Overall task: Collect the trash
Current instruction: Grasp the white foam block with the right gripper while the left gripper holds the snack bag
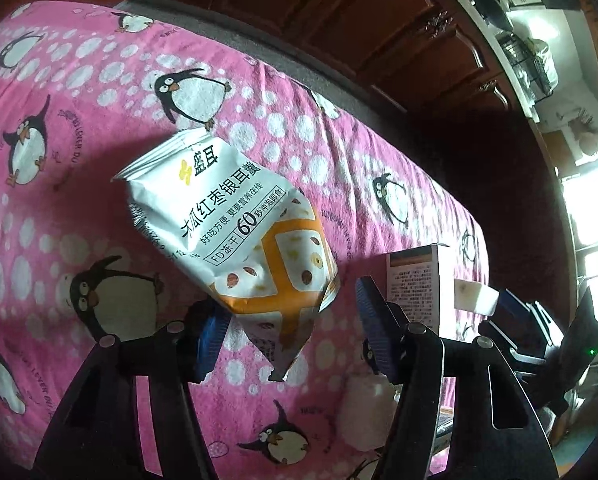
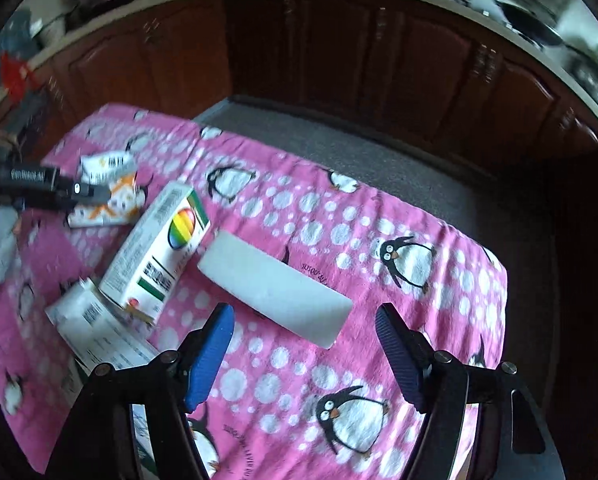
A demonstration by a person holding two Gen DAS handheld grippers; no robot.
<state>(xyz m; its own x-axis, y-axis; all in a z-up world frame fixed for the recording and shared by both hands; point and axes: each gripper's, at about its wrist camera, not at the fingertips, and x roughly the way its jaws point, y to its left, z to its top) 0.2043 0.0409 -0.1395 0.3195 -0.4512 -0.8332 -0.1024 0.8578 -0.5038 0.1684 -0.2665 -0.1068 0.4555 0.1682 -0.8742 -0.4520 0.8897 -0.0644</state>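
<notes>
A white and orange snack packet (image 1: 239, 232) lies on the pink penguin cloth (image 1: 79, 128), its torn lower end reaching between the fingers of my left gripper (image 1: 291, 332). Those jaws stand open and the pads do not press the packet. In the right wrist view the same packet (image 2: 111, 200) lies at the far left, partly under the left gripper (image 2: 79, 192). My right gripper (image 2: 305, 352) is open with nothing between its fingers. Just beyond its tips a white foam block (image 2: 275, 292) lies flat on the cloth.
A white carton with a rainbow logo (image 2: 159, 248) lies left of the foam block, over a second printed box (image 2: 95, 328). The cloth (image 2: 299, 216) covers a grey table (image 2: 379, 160). Dark wooden cabinets (image 2: 339, 52) stand behind, with pans on the counter above.
</notes>
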